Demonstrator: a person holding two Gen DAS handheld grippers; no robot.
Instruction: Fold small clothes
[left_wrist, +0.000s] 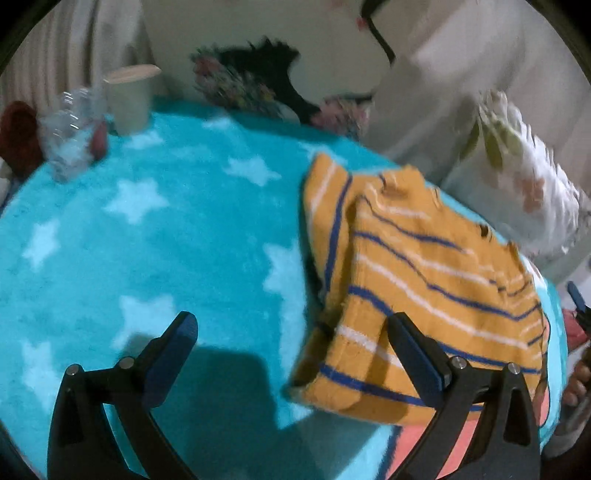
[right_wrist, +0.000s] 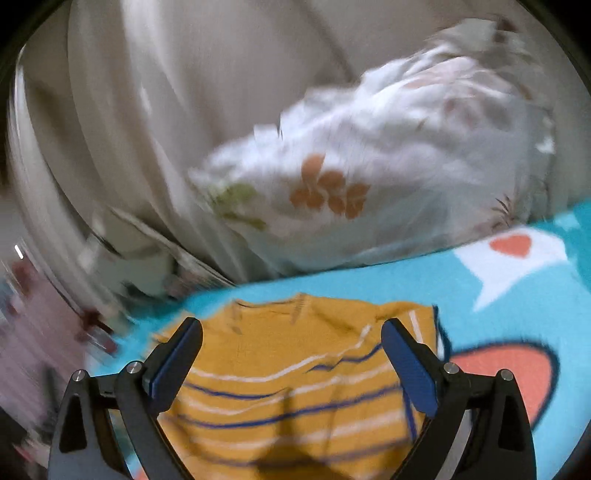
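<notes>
Listing by view, left wrist first: left gripper (left_wrist: 291, 341), jaws spread wide, nothing between them, poised over a turquoise star-patterned blanket (left_wrist: 155, 229); one yellow striped garment (left_wrist: 417, 280) lying on the blanket toward the right, its right finger overlapping the near hem in the picture, contact not certain. Garment condition: partly doubled, one side panel turned over the body, edges uneven; judged mid-fold, with squaring and a final fold apparently left to do. Background items: beige lidded cup (left_wrist: 129, 98), clear plastic bottle (left_wrist: 72, 133), dark red object at the far left, floral cushion (left_wrist: 524, 181) beyond the blanket edge. Right wrist view, heavily blurred: right gripper (right_wrist: 291, 341), jaws likewise apart and holding nothing, directly over the same garment (right_wrist: 295, 387), collar end pointing away; blanket (right_wrist: 517, 295) here shows a white speech-bubble with a heart and a coral shape; the cushion (right_wrist: 369, 173) sits behind. Writing, brands, labels: none legible in either view.
</notes>
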